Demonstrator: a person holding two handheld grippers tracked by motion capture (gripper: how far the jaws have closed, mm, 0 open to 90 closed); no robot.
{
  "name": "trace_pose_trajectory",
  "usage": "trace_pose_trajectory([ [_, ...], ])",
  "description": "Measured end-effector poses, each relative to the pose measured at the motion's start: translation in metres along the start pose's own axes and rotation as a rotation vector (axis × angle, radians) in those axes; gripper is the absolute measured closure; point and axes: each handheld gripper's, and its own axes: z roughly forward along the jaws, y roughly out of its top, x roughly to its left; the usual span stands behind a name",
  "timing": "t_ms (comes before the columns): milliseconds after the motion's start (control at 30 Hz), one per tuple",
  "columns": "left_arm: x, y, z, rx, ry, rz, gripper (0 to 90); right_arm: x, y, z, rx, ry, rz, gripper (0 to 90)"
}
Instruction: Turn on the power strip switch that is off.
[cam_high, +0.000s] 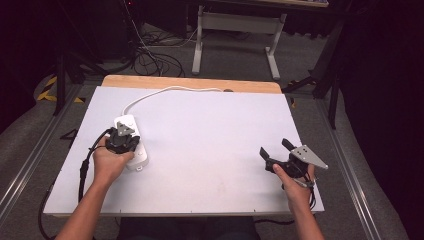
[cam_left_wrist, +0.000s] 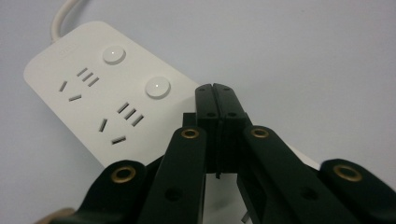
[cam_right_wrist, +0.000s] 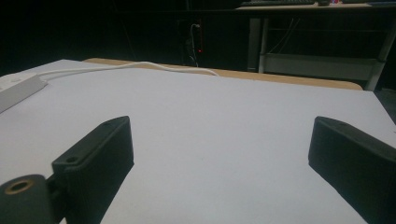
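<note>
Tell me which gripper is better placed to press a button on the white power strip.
The left gripper, probably: its jaws are shut and sit right over the power strip, beside a round button. The right gripper is open, far off across the table.

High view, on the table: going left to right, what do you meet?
Left hand → left gripper, over the white power strip → bare white table surface → right gripper, jaws apart → right hand.
</note>
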Motion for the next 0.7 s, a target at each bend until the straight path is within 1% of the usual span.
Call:
trace_pose_trajectory([
  [100, 0.0035, 0.0001, -0.0007, -0.003, -0.026, -0.013, 90.0, -0.0005, -0.0002, 0.0005, 0.000, -0.001, 0.001, 7.2],
  [133, 0.0055, 0.0003, -0.0015, -0.006, -0.036, -0.022, 90.0, -0.0012, -0.0005, 0.0008, 0.002, -0.002, -0.006, 7.2],
  [167, 0.0070, -0.0002, -0.0018, -0.005, -0.047, -0.031, 90.0, -0.0010, -0.0007, 0.0011, 0.004, 0.000, -0.001, 7.2],
  [200, 0.0083, -0.0007, -0.0021, -0.007, -0.045, -0.030, 90.0, -0.0009, -0.0010, 0.0014, 0.007, -0.002, 0.001, 7.3],
  [233, 0.0085, -0.0012, -0.0025, -0.006, -0.035, -0.022, 90.0, -0.0006, -0.0012, 0.0017, 0.007, -0.001, 0.002, 7.3],
  [300, 0.0085, -0.0020, -0.0031, -0.007, -0.032, -0.017, 90.0, 0.0001, -0.0011, 0.0020, 0.009, 0.003, -0.002, 7.3],
  [333, 0.0084, -0.0021, -0.0030, -0.009, -0.031, -0.016, 90.0, 0.0001, -0.0012, 0.0023, 0.012, 0.006, -0.008, 7.3],
  [433, 0.0069, -0.0020, -0.0027, -0.012, -0.023, -0.017, 90.0, 0.0003, -0.0013, 0.0032, 0.014, 0.003, -0.003, 7.4],
  [600, 0.0077, -0.0028, -0.0030, -0.014, -0.026, -0.015, 90.0, -0.0001, -0.0013, 0.0035, 0.016, 0.002, -0.008, 7.3],
  [700, 0.0066, -0.0036, -0.0030, -0.021, -0.016, 0.002, 90.0, 0.0000, -0.0014, 0.0036, 0.017, 0.002, -0.009, 7.4],
])
